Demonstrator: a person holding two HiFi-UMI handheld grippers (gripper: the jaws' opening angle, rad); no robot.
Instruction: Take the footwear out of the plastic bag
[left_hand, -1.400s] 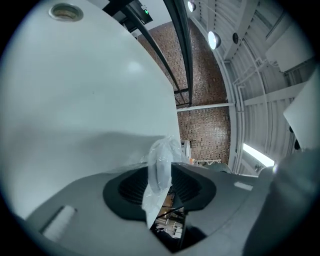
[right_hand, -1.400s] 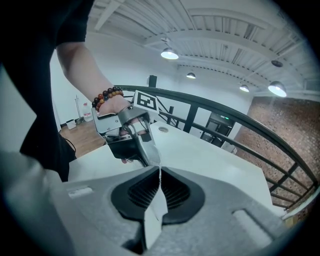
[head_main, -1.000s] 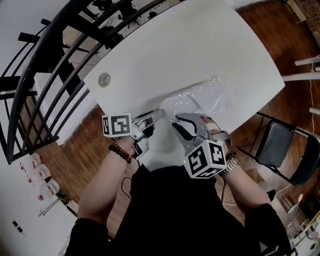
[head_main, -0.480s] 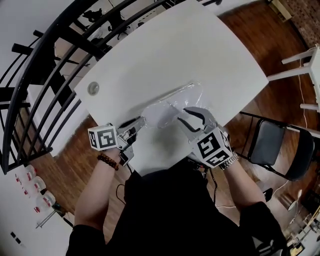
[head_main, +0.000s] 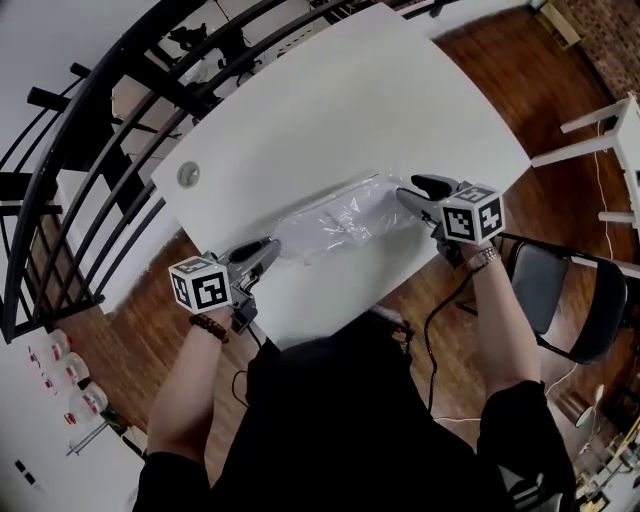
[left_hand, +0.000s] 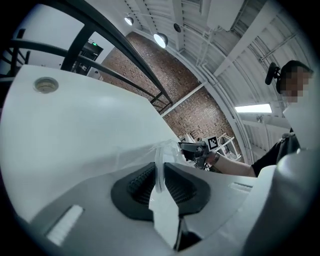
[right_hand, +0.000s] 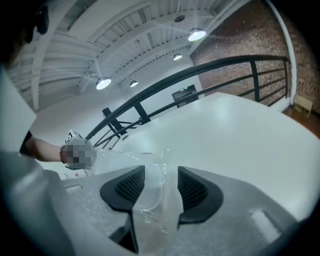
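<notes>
White table (head_main: 380, 110) carries the plastic bag (head_main: 335, 220), now stretched long between both pairs of fingers. Left gripper (head_main: 262, 255) is clamped on one end. The right gripper (head_main: 416, 192), swung outward from over the bag's middle, is opening with film between its jaws.

One white worktop (head_main: 330, 100). On it lie one clear bag (head_main: 335, 222) and one round disc (head_main: 188, 175). Two claws are at the bag. One, the left claw (head_main: 268, 250), is clamped on the bag's end. The other, the right claw (head_main: 413, 190), has jaws opening with bag film between them. Two marker cubes, one per claw. One bead bracelet (head_main: 207, 326). One black chair (head_main: 560, 300) on the floor.
</notes>
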